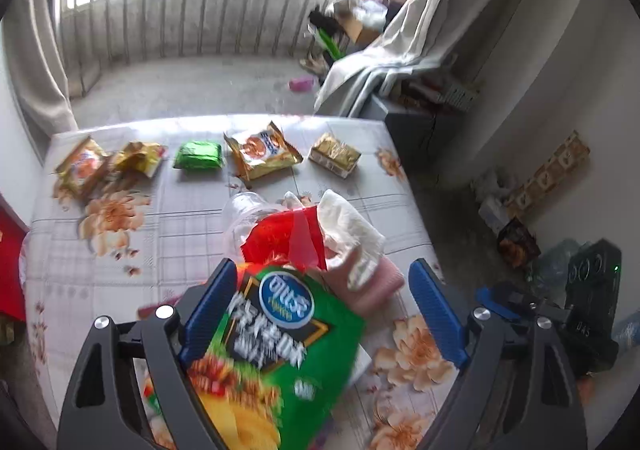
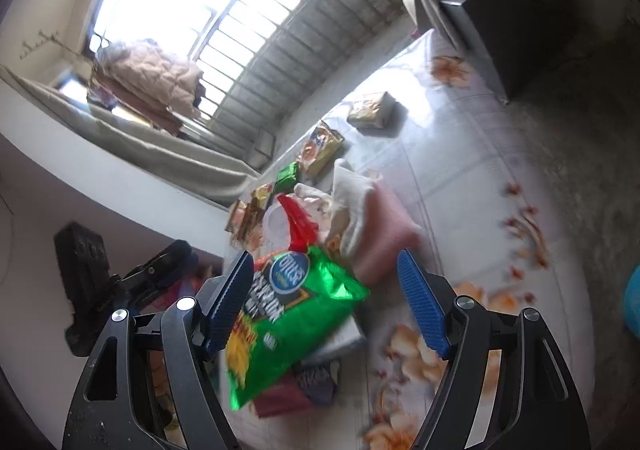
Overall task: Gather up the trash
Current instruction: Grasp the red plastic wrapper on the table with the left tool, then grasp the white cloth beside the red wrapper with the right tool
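Observation:
A green chip bag (image 1: 276, 346) lies on a pile of trash on the floral table (image 1: 160, 226). It sits between the wide-open fingers of my left gripper (image 1: 324, 314), against the left finger. The pile holds a red wrapper (image 1: 288, 238), white tissue (image 1: 348, 221), a clear plastic bottle (image 1: 244, 209) and a pink item (image 1: 380, 282). My right gripper (image 2: 324, 302) is open over the same green bag (image 2: 296, 326), also near its left finger. My right gripper's body shows at the right edge of the left wrist view (image 1: 520, 306).
A row of snack packets lies along the table's far edge: orange (image 1: 82, 165), yellow (image 1: 138, 157), green (image 1: 198, 155), biscuit (image 1: 262, 149), gold (image 1: 334, 153). A dark cabinet (image 1: 408, 121) and draped cloth stand at the far right. Clutter lies on the floor right.

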